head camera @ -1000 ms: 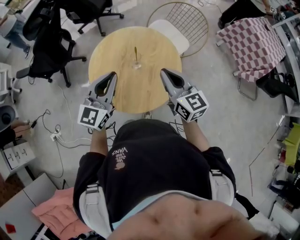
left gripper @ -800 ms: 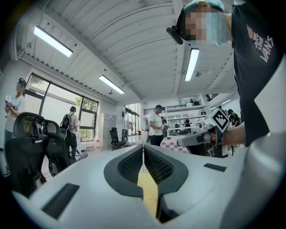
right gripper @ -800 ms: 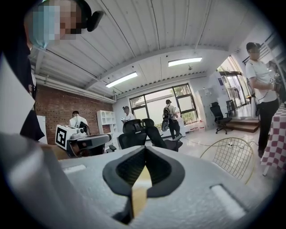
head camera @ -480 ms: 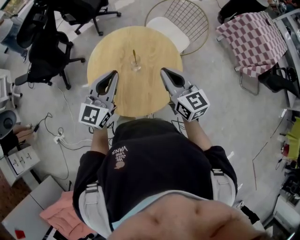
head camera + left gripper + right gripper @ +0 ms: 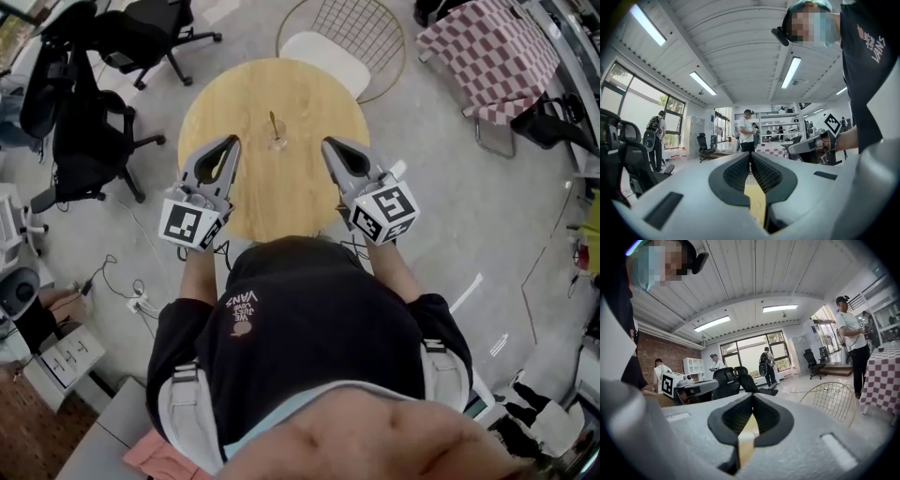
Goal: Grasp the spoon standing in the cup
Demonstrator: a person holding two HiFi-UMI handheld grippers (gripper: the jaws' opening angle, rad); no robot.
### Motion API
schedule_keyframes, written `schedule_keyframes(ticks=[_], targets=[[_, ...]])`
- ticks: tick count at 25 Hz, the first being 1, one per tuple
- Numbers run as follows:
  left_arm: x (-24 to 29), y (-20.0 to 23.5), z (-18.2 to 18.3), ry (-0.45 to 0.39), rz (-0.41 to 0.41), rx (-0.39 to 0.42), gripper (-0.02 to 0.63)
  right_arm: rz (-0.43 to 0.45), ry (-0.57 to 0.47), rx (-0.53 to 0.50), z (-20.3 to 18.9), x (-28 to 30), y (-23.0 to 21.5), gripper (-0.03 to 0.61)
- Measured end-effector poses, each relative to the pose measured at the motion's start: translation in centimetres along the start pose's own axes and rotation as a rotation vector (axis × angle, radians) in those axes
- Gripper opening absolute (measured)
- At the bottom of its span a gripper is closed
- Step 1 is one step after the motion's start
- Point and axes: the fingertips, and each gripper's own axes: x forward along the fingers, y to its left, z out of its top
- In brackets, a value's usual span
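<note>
We held both tools level over the near part of the round wooden table (image 5: 281, 202), one at each side. The left tool (image 5: 232, 142) was closed, its two jaws pressed together along their length with nothing between them. The right tool (image 5: 327, 143) was likewise closed and empty, its jaws meeting at the tips.

The cup (image 5: 278, 142), a small clear one, stood upright on the table near its centre, between the two tool tips and just beyond them. The spoon (image 5: 273, 124) stood in the cup with its handle leaning towards the far left. Neither tool touched the cup or the spoon.

Beyond the table stood a wire chair (image 5: 367, 39) with a pale seat pad. A black office chair (image 5: 141, 28) stood on the floor at the far left, and a checked cloth (image 5: 483, 47) lay at the far right.
</note>
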Motion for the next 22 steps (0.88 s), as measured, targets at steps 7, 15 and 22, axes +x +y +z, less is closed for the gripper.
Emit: schedule_keyframes(ticks=[7,15,22], targets=[[2.1,1.2,0.3,-0.013,-0.107,0.018,0.011,-0.105,-0.02,0.018,0.1,-0.1,-0.5,-0.003],[4.2,2.1,0.0,-0.013,-0.197,0.017,0.011,-0.207,-0.036,0.041,-0.1,-0.5,-1.0,-0.003],[5.8,2.4,-0.6,-0.022,-0.272,0.021,0.011,-0.272,-0.054,0.053,-0.3,-1.1,-0.8,-0.003]])
